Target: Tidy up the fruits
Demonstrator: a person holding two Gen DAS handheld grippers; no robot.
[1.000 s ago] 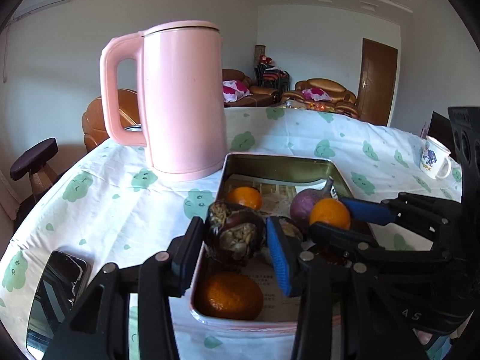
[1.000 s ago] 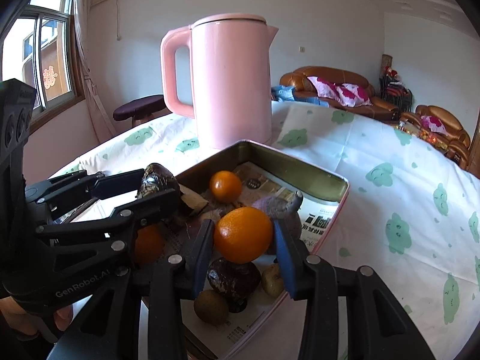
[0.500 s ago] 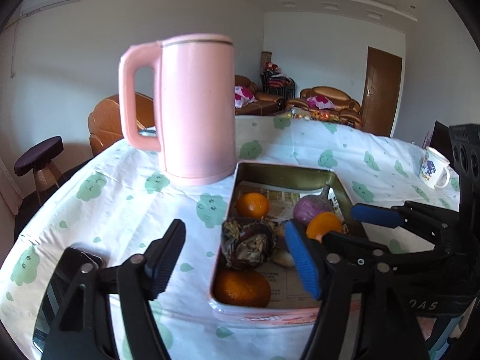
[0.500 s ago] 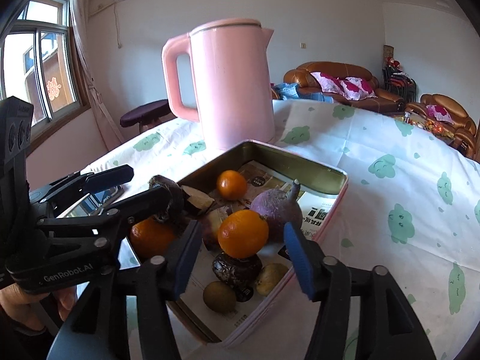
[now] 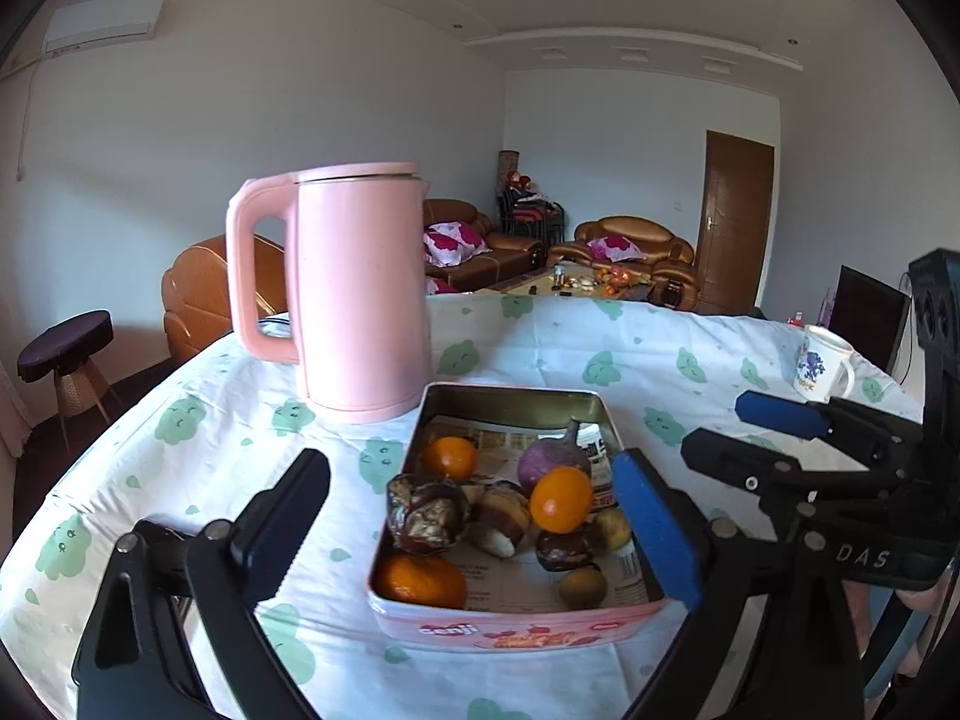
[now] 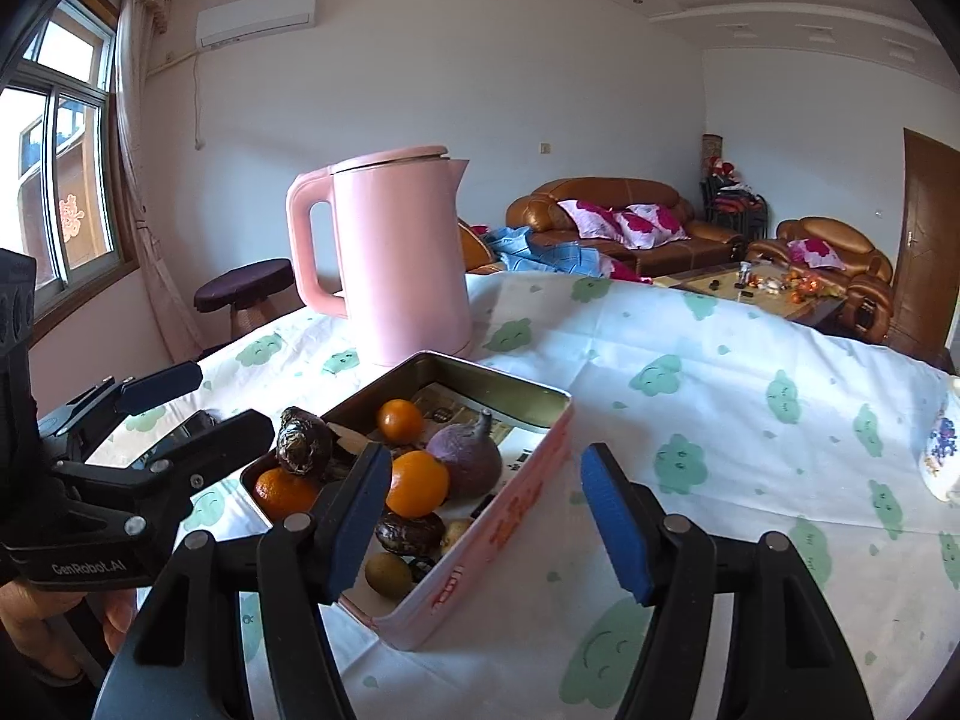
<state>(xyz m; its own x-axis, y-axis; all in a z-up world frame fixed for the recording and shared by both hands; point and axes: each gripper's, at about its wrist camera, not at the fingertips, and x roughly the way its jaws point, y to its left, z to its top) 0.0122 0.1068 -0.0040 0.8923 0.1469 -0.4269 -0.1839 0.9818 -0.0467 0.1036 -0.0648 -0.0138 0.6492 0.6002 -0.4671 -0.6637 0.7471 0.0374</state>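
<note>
Left gripper and right gripper both empty, jaws opening, nothing pinched between the pads. Oranges, purple fruit and dark fruit all sit in the pink tin, just in front of the pink kettle on the tablecloth.

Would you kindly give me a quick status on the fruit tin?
Both sets of jaws opening, nothing between them. Fruit all in tin, orange on top. Pink kettle stands just behind.
</note>
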